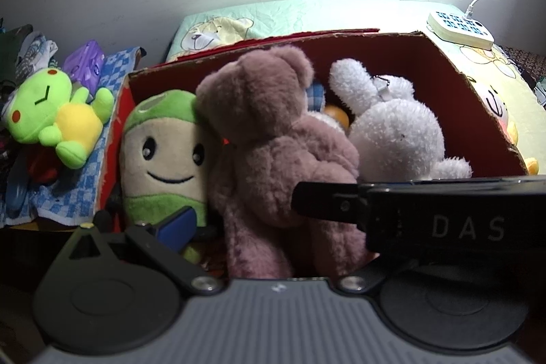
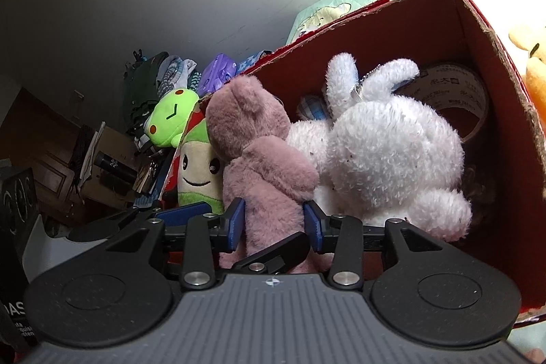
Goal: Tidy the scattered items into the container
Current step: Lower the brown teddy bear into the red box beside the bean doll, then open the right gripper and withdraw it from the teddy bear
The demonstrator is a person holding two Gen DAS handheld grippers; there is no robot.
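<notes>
While the right gripper [image 2: 274,222] clamps the pink teddy bear [image 2: 262,159] standing in the red box [image 2: 484,63] beside the white rabbit [image 2: 392,156], the left gripper's [image 1: 191,224] jaw state cannot be told.

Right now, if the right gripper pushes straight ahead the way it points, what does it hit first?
The pink teddy bear: the right gripper is already shut on its lower body, so the bear goes first, probably toward the red box back wall; depth is unclear.

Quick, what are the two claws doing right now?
Right claw: closed on the pink teddy bear in the red box.
Left claw: cannot tell; only one blue pad shows.
</notes>
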